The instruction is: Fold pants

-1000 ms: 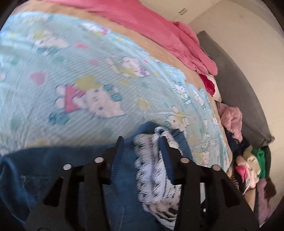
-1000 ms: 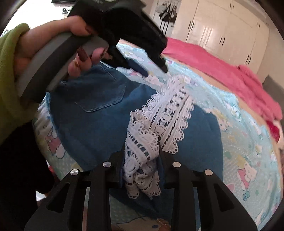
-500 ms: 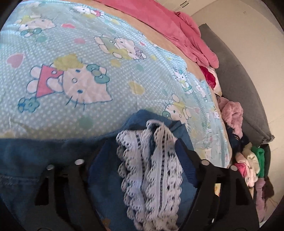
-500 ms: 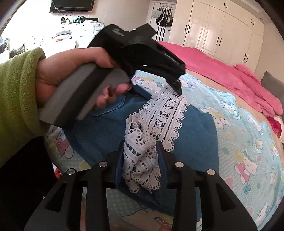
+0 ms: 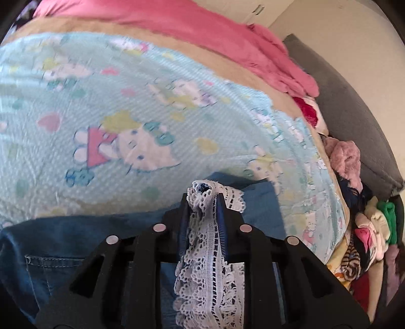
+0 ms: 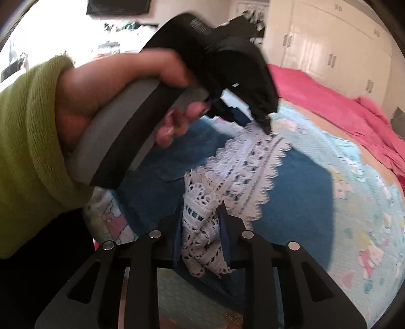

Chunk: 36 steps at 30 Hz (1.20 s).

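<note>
Both jaws closing now: left gripper (image 5: 202, 200) and right gripper (image 6: 200, 215) each pinch the lace hem (image 6: 248, 162) of the denim pants (image 6: 298, 192) on the bed (image 5: 152, 101). Grasping step; next, I'd say, carry the hem over evenly.

Bedroom. Bed takes most of both views: light-blue cartoon-cat sheet (image 5: 157, 106), tan mattress edge past it, pink blanket (image 6: 336, 106) bunched along the far side. Grey upholstered headboard or cushion (image 5: 354, 106) to the right against a plain cream wall (image 5: 359, 43). Heap of mixed clothes (image 5: 364, 227) piled at its near end. Far wall: cream wardrobe doors (image 6: 329, 50) with short metal handles. Far left: dark TV (image 6: 119, 6) mounted high, cluttered surface below, blown out by bright daylight.
</note>
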{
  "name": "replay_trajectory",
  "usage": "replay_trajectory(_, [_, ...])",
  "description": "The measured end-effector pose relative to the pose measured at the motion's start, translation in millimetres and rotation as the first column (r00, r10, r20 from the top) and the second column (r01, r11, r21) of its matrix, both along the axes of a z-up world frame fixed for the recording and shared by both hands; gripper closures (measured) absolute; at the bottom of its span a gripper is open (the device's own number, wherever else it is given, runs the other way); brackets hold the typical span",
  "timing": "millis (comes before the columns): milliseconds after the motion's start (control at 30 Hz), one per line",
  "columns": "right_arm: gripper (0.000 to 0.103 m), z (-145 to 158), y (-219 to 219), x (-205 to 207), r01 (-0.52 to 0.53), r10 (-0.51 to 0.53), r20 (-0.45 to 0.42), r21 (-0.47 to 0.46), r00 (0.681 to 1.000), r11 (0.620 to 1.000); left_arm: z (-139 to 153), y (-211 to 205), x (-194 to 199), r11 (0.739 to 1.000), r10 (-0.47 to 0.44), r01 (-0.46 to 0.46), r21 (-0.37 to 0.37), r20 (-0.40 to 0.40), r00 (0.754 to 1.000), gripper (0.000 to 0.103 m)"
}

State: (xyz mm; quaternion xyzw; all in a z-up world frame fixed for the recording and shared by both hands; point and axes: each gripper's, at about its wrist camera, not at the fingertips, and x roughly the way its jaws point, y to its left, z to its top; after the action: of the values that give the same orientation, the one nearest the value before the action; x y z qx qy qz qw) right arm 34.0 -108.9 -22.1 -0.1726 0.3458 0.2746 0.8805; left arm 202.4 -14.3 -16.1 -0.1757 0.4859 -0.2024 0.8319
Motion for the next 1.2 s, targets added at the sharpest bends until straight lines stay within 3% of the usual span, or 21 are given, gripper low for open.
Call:
replay_trajectory(100, [0.072, -6.0, 3.3, -0.6, -0.009, 0.009, 0.002, -0.001, 1.000, 1.000, -12.1, 2.1, 2.5, 0.999, 0.007, -0.006, 0.048, -0.026, 1.000, 0.079])
replay_trajectory(300, [0.055, 16.8, -30.9, -3.7, -0.006, 0.018, -0.074, 0.155, 0.997, 0.988, -0.1, 15.9, -5.9, 0.998, 0.038, -0.038, 0.048, 0.011, 0.999, 0.066])
replay_trajectory(600, [0.054, 35.2, -115.7, 3.6, 0.214, -0.195, -0.101, 0.230, 0.976, 0.950, 28.8, 39.0, -79.3, 0.992, 0.099, -0.108, 0.065, 0.121, 0.988, 0.064])
replay_trajectory(700, [0.054, 31.3, -127.7, 1.1, 0.252, -0.229, -0.120, 0.236, 0.966, 0.939, 30.0, 31.8, -114.3, 0.989, 0.093, -0.109, 0.097, 0.158, 0.983, 0.064])
replay_trajectory(833, [0.054, 26.9, -122.6, -0.3, 0.235, -0.209, -0.136, 0.219, 0.968, 0.947, 30.4, 2.2, -145.5, 0.984, 0.018, -0.050, 0.169, 0.189, 0.982, 0.069])
replay_trajectory(933, [0.054, 11.5, -109.5, 4.8, 0.206, -0.181, -0.162, 0.150, 0.970, 0.967, 21.0, -18.7, -154.1, 0.978, -0.048, 0.013, 0.209, 0.163, 0.985, 0.070])
replay_trajectory(1033, [0.056, -13.4, -110.6, 7.6, 0.226, -0.208, -0.239, 0.049, 0.949, 0.973, -1.5, -32.9, -156.3, 0.956, -0.078, 0.047, 0.290, 0.098, 0.992, 0.070])
replay_trajectory(1067, [0.056, -16.2, -116.8, 7.9, 0.236, -0.210, -0.254, 0.077, 0.944, 0.969, -11.2, -32.9, -156.0, 0.947, -0.072, 0.043, 0.318, 0.078, 0.994, 0.069])
replay_trajectory(1200, [0.056, -14.2, -121.5, 6.2, 0.247, -0.212, -0.269, 0.106, 0.940, 0.963, -14.9, -21.5, -156.8, 0.963, -0.048, 0.028, 0.268, 0.069, 0.996, 0.069])
